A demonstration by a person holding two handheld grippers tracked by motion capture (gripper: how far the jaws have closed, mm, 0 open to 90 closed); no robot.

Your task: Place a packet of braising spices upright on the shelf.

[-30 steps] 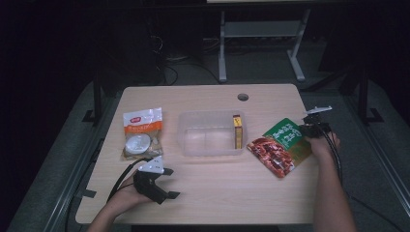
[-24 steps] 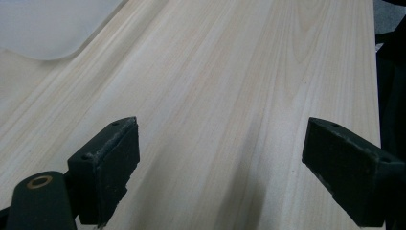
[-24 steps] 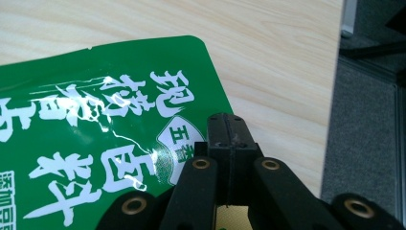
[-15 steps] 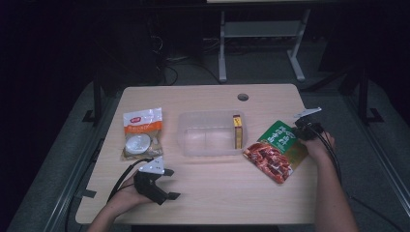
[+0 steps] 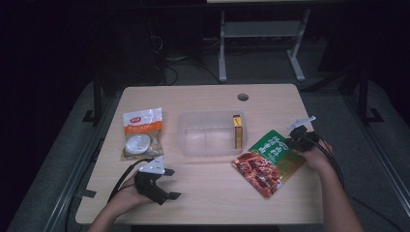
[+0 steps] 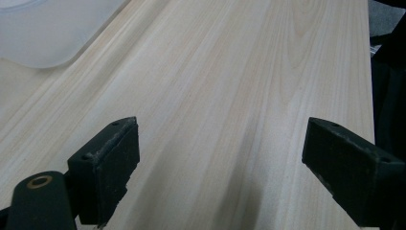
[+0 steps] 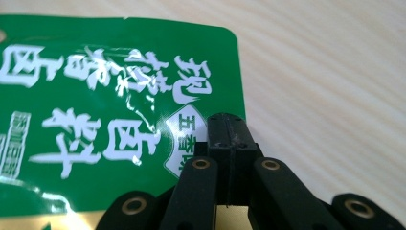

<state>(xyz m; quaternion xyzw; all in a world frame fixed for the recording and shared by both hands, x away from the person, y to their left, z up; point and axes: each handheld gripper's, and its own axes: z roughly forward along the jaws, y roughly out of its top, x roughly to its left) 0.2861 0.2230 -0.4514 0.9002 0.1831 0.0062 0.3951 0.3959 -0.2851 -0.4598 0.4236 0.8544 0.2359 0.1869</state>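
A green and red foil pouch (image 5: 268,162) lies on the wooden table, right of middle. My right gripper (image 5: 293,142) is shut on its upper right edge; in the right gripper view the closed jaws (image 7: 226,120) pinch the green pouch (image 7: 95,105) at its rim. My left gripper (image 5: 170,183) rests in a hand near the table's front left. Its jaws (image 6: 220,163) stand wide open over bare wood with nothing between them.
A clear plastic container (image 5: 183,140) sits at the table's middle with a narrow yellow box (image 5: 237,131) standing inside its right end. A white and orange snack bag (image 5: 141,137) lies to its left. A cable hole (image 5: 242,96) is at the back.
My right gripper has moved left and toward the near edge, dragging the pouch with it closer to the container. The left gripper has stayed where it was.
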